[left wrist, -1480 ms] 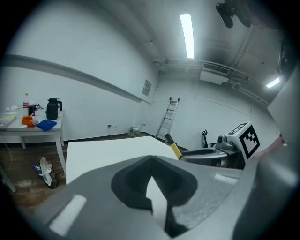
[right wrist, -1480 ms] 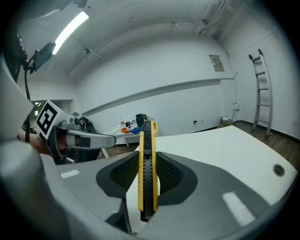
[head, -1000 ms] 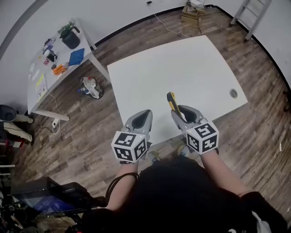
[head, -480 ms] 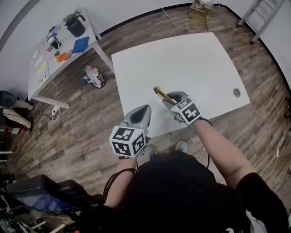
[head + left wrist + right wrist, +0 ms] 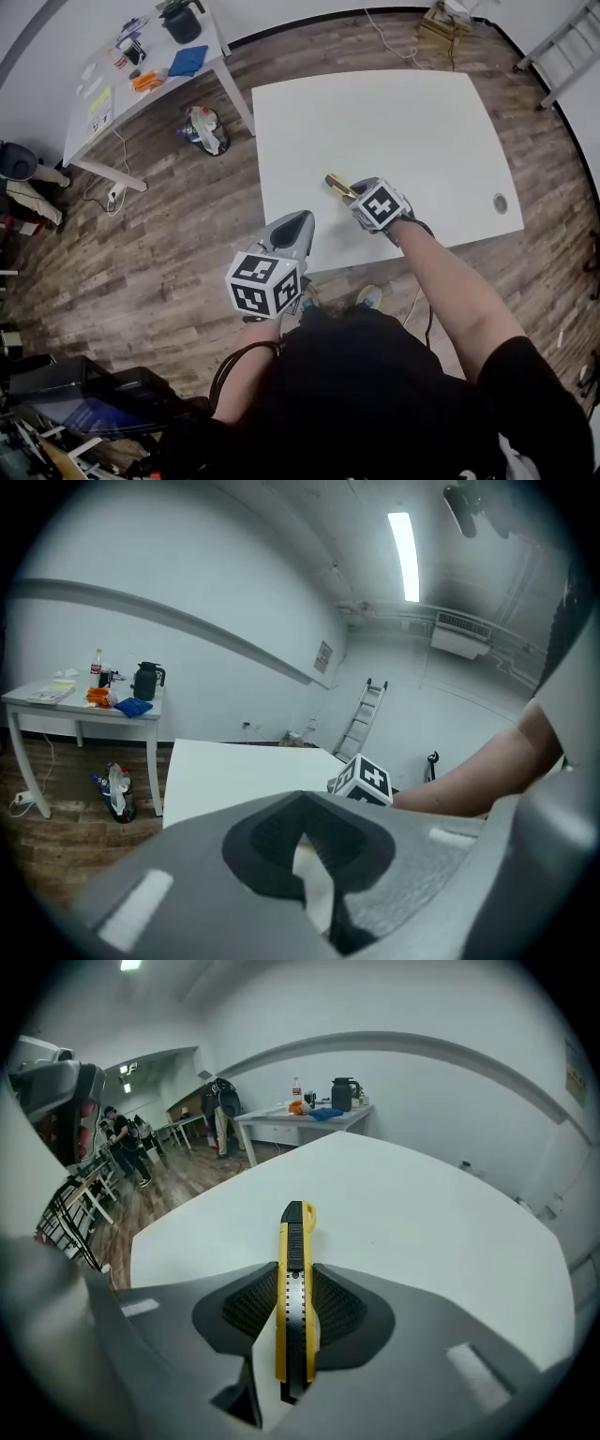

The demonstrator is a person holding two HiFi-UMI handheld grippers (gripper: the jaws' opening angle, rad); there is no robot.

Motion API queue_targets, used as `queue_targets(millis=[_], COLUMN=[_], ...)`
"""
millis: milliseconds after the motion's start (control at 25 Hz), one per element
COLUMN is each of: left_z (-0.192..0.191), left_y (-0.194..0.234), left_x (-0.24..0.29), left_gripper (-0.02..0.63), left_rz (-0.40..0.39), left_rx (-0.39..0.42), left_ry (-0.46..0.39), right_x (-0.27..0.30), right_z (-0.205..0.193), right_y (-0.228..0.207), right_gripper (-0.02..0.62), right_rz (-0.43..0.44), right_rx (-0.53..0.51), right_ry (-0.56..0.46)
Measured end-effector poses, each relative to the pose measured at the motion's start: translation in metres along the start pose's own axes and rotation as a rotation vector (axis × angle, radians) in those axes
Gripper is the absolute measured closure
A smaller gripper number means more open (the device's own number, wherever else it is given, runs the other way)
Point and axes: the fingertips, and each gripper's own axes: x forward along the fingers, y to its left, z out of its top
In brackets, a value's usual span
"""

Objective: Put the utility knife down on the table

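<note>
A yellow and black utility knife [image 5: 293, 1288] is clamped between the jaws of my right gripper [image 5: 294, 1309], pointing forward over the white table [image 5: 422, 1222]. In the head view the knife [image 5: 337, 184] sticks out toward the upper left from the right gripper [image 5: 354, 198], low over the near part of the table [image 5: 394, 122]. My left gripper [image 5: 292, 231] hovers at the table's near left edge, jaws closed with nothing between them; the left gripper view shows the same gripper [image 5: 309, 855] with its pads together.
A second white table [image 5: 141, 70] at the upper left carries a dark jug, a blue cloth and small items. A bag [image 5: 204, 128] lies on the wood floor beside it. A ladder [image 5: 562, 47] leans at the upper right. A cable hole [image 5: 500, 202] marks the table's right side.
My right gripper has carried the knife forward and left over the table and turned its marker cube upward. The left gripper has stayed near the table's near edge.
</note>
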Motion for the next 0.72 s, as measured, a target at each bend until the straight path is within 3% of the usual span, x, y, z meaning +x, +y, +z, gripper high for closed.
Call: queue_targets(millis=[440,560,720], left_z=[-0.008,-0.010,-0.011], left_y=[0.001,0.003,0.009], left_x=[-0.007,-0.009,-0.008], left_gripper=[0.604,0.604,0.604], left_rz=[-0.001,0.005,0.008], left_rx=[-0.021,-0.025,-0.027], left_ry=[0.020,0.023,0.026], right_x=[0.008,0.007,0.010], right_z=[-0.004,-0.001,0.001], right_y=[0.006,0.001,0.003], right_gripper=[0.456,0.454,0.448], right_rz=[0.007,-0.035,-0.027], right_rx=[-0.025,-0.060,-0.002], right_ry=[0.053,0.055,0.029])
